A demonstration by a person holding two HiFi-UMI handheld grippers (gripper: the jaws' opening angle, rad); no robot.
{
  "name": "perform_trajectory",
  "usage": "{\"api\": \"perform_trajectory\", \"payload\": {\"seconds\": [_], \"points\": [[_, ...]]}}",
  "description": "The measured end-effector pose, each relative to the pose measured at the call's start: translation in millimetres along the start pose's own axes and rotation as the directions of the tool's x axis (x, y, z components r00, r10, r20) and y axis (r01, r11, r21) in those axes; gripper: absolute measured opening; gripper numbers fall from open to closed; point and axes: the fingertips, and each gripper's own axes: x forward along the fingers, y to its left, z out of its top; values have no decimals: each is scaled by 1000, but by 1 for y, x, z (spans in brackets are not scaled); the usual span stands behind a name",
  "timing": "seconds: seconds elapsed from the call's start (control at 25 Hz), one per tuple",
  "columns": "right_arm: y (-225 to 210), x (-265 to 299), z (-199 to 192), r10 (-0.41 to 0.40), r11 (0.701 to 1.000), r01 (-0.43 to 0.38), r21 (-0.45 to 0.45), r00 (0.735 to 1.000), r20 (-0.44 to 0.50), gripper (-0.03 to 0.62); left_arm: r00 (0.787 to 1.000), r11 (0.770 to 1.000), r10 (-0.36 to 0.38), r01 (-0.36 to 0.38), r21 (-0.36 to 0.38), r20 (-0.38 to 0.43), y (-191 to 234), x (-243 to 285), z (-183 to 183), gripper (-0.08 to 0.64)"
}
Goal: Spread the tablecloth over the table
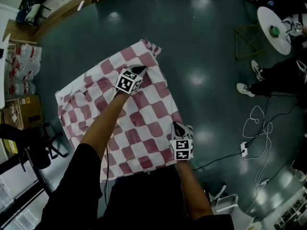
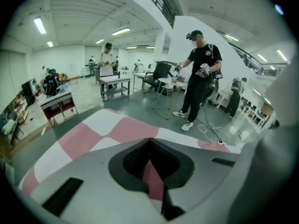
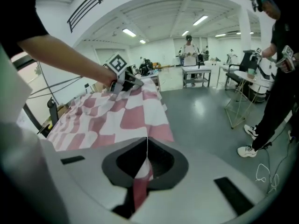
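The checked tablecloth point(image 1: 144, 123) is pinched near its far corner by the closed left gripper point(image 1: 140, 70) and at its near corner by the closed right gripper point(image 1: 177, 126).

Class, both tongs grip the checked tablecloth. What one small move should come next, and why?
Probably a gentle tug of both toward the head view's right, keeping them shut. The left tongs and right tongs each pinch the tablecloth along that edge, while its left side lies bunched in wrinkles, so tension should flatten it.
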Motion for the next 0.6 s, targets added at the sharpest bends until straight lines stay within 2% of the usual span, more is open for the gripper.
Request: {"api": "perform_trajectory", "payload": {"seconds": [0.08, 0.12, 0.24, 0.36, 0.6], "points": [[-11, 0, 16, -24, 999, 22, 47, 998, 52, 18, 1000, 997, -11, 9, 75, 25, -2, 1, 9, 17], [-15, 4, 19, -27, 997, 23, 69, 998, 56, 18, 999, 996, -11, 9, 88, 33, 0, 3, 13, 17], [-12, 18, 10, 9, 999, -9, 49, 1000, -15, 18, 999, 999, 13, -15, 36, 46, 8, 10, 16, 17], [-10, 17, 0, -13, 1000, 13, -9, 999, -49, 17, 999, 999, 37, -37, 5, 35, 14, 11, 15, 17], [-23, -5, -21, -91, 995, 94, 43, 994, -62, 17, 995, 990, 89, -83, -110, 51, 43, 1, 12, 17]]}}
